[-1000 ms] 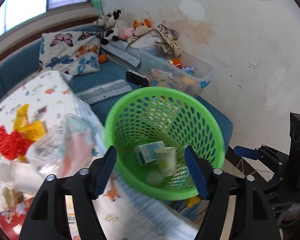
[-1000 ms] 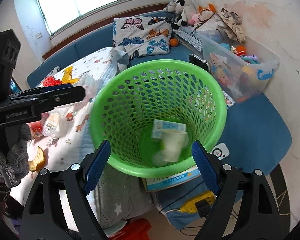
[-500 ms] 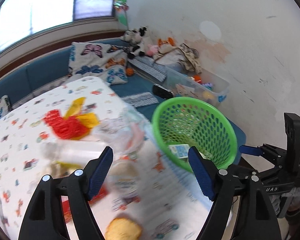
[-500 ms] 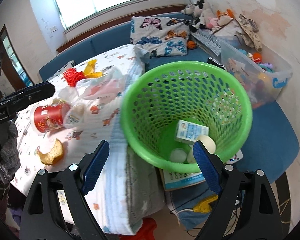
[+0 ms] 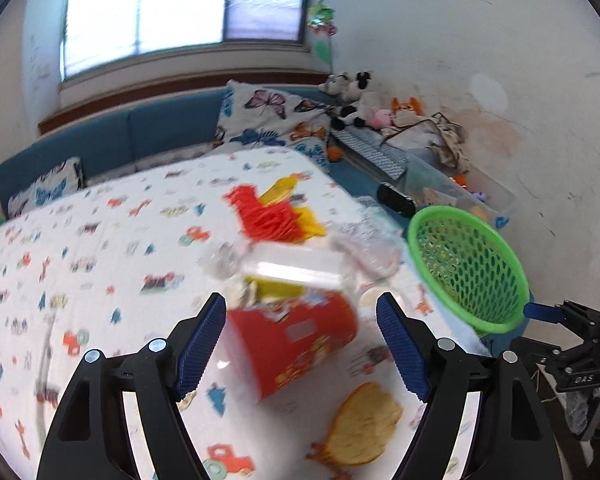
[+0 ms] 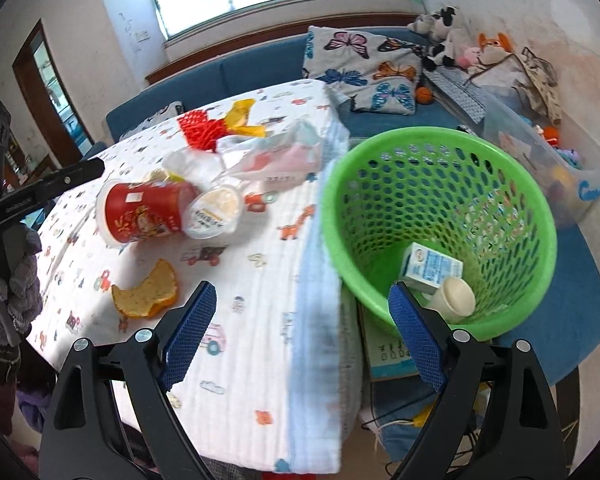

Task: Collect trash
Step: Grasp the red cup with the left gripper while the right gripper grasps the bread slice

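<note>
Basket [image 6: 540,216] holds one carton [image 6: 432,268] and one cup [image 6: 456,300].

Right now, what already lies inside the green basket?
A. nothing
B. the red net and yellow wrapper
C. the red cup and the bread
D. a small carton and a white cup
D: the right wrist view shows a small carton and a white cup at the bottom of the green basket.

Red printed paper noodle cup [image 6: 144,213]: on its side on the tabletop. Half-eaten bread slice [image 6: 146,291]: flat, nearer the edge. Green perforated plastic basket [image 6: 440,224]: beside the tabletop, holding a small white-blue carton [image 6: 432,268] and a white cup [image 6: 454,298].
</note>
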Available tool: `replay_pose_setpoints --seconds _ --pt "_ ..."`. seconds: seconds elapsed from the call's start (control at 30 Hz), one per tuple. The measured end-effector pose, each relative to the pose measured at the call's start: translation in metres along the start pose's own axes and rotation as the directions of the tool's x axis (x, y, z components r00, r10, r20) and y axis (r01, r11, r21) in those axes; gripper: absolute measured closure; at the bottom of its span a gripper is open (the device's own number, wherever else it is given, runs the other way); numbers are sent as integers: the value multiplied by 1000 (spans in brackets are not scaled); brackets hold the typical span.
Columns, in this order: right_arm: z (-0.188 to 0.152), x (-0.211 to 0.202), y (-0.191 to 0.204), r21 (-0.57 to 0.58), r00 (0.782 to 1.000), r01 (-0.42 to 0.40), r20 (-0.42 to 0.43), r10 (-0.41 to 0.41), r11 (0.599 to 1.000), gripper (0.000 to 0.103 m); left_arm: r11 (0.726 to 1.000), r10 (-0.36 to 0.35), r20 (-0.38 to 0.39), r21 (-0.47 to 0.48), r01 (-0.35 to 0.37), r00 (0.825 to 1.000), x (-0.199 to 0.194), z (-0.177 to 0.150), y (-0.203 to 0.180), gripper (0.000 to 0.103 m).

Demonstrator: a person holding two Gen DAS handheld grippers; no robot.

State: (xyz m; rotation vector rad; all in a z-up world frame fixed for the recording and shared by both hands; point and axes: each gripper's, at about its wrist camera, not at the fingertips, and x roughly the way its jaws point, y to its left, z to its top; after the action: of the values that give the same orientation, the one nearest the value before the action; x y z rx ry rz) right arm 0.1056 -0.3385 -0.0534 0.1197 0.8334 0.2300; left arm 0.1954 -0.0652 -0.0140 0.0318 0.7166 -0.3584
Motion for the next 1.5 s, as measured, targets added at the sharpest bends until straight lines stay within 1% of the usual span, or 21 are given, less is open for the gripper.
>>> replay_pose_setpoints --seconds 0.13,0.3,0.4,0.5,0.6,0.7,0.77,0.8,0.97,1.0,1.17,1.27,1.5 --pt "-1 5 12 -12 1000 -11 -13 11 1000 15 999 -22 -38 -44 20 999 11 -11 16 28" --pt "-3 8 25 -29 999 -25 -28 24 999 15 993 -84 -71 -93 77 994 31 -19 29 28" --pt "-4 10 33 -37 999 -40 -36 38 999 15 989 -106 -83 -115 96 991 42 -23 34 29" --pt "-6 13 39 -48 998 -49 -47 47 998 15 982 -143 -83 -139 131 986 48 -26 39 33" --pt "-8 18 46 -60 996 -61 -61 58 996 15 978 -166 -78 -139 155 983 50 -27 39 42" --pt "-11 23 55 -77 994 -80 -78 74 994 15 975 -186 -75 -136 175 980 51 -27 38 50" --pt "-13 26 62 -91 993 -91 -87 83 992 15 973 -201 -74 -131 190 977 52 -28 37 62" --pt "-14 28 66 -103 992 -98 -91 89 990 15 972 -207 -75 -131 197 975 53 -29 36 66" --pt "-18 34 83 -135 988 -126 -108 111 983 14 961 -244 -60 -151 233 968 48 -31 38 78" --pt "-19 36 87 -142 987 -133 -113 118 981 14 960 -247 -56 -153 236 967 46 -32 38 79" --pt "-23 45 103 -178 981 -159 -136 136 971 12 963 -242 -33 -129 236 970 33 -31 35 94" --pt "-25 49 110 -207 980 -164 -144 135 964 11 965 -234 -18 -123 230 972 24 -31 37 97" --pt "-28 69 127 -254 974 -187 -173 146 949 11 965 -223 21 -140 223 975 3 -31 49 97"
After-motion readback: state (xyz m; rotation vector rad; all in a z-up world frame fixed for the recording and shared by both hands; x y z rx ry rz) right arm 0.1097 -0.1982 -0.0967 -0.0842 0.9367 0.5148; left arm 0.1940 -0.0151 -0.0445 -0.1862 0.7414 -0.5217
